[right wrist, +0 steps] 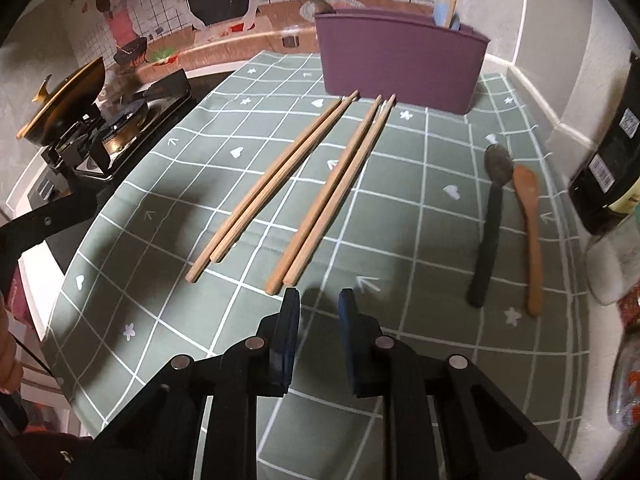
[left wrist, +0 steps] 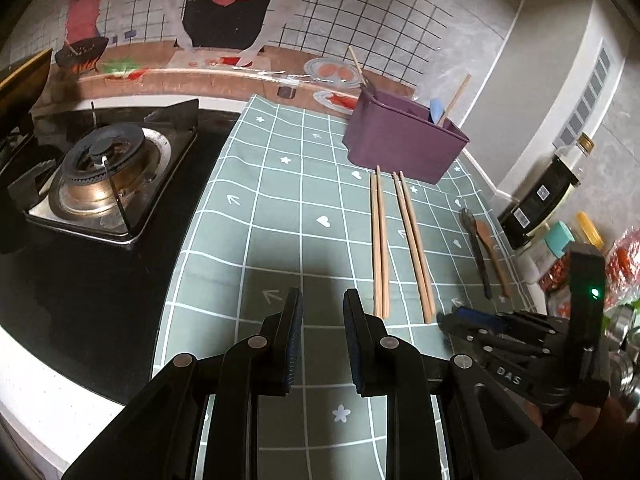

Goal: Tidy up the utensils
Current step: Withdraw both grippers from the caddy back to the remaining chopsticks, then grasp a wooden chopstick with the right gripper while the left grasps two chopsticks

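Right wrist: my right gripper [right wrist: 319, 298] fingers apart, empty, just short of the chopsticks [right wrist: 332, 196]; left gripper [left wrist: 322, 300] likewise.

Purple holder [right wrist: 400, 64] interior hidden behind its wall; only the tops of the sticks and the blue utensil [right wrist: 441, 14] show. Far right of right tool [right wrist: 319, 300]: dark bottle [right wrist: 612, 160] cut by frame edge, packets below it blurred, unreadable. Other tool's [left wrist: 452, 316] tips smeared in the left view.
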Demonstrator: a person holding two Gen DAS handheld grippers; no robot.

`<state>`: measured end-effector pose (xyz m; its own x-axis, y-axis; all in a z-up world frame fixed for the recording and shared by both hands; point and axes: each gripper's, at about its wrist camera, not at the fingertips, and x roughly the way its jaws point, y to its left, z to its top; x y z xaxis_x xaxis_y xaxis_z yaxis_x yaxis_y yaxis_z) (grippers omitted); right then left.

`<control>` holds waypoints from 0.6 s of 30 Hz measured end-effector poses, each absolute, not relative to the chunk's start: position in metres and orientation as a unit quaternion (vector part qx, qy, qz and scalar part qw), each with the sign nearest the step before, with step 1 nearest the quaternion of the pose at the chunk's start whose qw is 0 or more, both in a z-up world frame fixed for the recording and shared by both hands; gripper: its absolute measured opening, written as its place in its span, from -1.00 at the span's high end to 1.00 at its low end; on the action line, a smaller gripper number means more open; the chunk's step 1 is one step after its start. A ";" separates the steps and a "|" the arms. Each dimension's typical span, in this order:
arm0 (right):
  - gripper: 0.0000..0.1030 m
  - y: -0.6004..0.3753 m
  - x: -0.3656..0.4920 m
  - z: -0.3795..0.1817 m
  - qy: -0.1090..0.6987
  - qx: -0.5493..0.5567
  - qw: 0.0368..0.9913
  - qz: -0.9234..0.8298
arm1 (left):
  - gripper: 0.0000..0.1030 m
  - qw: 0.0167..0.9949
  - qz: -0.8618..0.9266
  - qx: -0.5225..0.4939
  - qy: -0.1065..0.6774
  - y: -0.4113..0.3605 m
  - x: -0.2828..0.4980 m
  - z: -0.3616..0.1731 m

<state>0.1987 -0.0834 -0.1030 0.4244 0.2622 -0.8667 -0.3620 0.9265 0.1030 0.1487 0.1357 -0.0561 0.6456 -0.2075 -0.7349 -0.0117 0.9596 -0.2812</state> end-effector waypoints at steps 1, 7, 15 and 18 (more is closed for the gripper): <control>0.63 -0.082 0.199 -0.106 0.507 -0.048 0.840 0.187 | 0.57 0.899 -0.056 -0.125 0.415 0.133 0.147 -0.055; 0.62 -0.071 0.204 -0.107 0.503 -0.047 0.844 0.179 | 0.57 0.898 -0.067 -0.117 0.418 0.131 0.147 -0.056; 0.62 -0.059 0.212 -0.110 0.494 -0.072 0.852 0.157 | 0.57 0.895 -0.064 -0.112 0.426 0.128 0.149 -0.060; 0.63 -0.058 0.215 -0.110 0.494 -0.077 0.853 0.150 | 0.57 0.893 -0.069 -0.111 0.430 0.124 0.150 -0.062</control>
<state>0.2145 -0.0582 -0.1096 0.4677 0.1797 -0.8654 -0.3320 0.9431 0.0164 0.1504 0.1243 -0.0624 0.6201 -0.2180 -0.7536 0.0276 0.9661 -0.2568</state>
